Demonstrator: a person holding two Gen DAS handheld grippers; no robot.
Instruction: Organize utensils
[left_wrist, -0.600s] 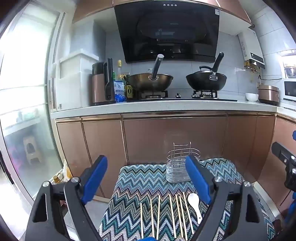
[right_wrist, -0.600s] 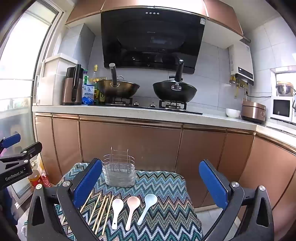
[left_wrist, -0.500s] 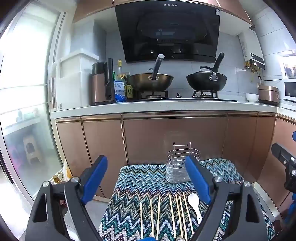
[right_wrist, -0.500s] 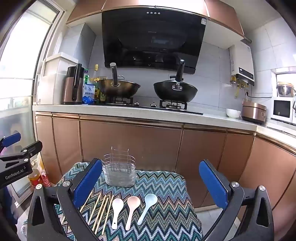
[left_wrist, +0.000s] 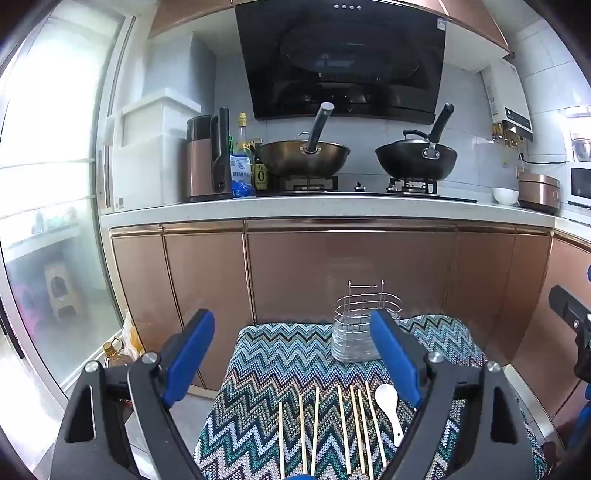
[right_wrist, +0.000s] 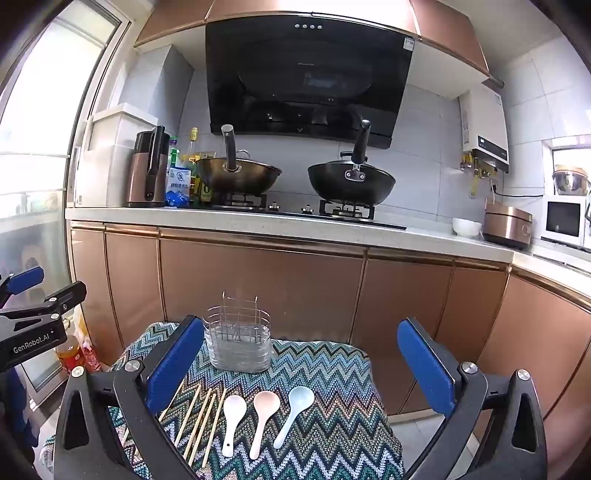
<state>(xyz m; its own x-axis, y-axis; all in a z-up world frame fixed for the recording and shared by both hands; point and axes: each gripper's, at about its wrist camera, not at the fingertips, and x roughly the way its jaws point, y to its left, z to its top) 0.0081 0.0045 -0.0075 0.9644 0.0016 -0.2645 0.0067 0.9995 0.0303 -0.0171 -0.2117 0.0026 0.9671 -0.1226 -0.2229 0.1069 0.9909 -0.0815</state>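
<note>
A wire utensil holder (right_wrist: 239, 341) stands at the far edge of a stool covered in zigzag cloth (right_wrist: 332, 369); it also shows in the left wrist view (left_wrist: 354, 332). Several wooden chopsticks (left_wrist: 332, 428) lie side by side on the cloth, also seen in the right wrist view (right_wrist: 201, 417). A white spoon (right_wrist: 232, 417), a pink spoon (right_wrist: 263, 415) and a pale blue spoon (right_wrist: 293, 411) lie to their right. My left gripper (left_wrist: 291, 358) is open and empty above the chopsticks. My right gripper (right_wrist: 301, 363) is open and empty above the spoons.
Copper cabinet doors (right_wrist: 258, 288) stand right behind the stool. The counter above holds two woks (right_wrist: 351, 181), a kettle (right_wrist: 147, 170) and bottles. Bottles (right_wrist: 72, 354) stand on the floor at the left by a glass door.
</note>
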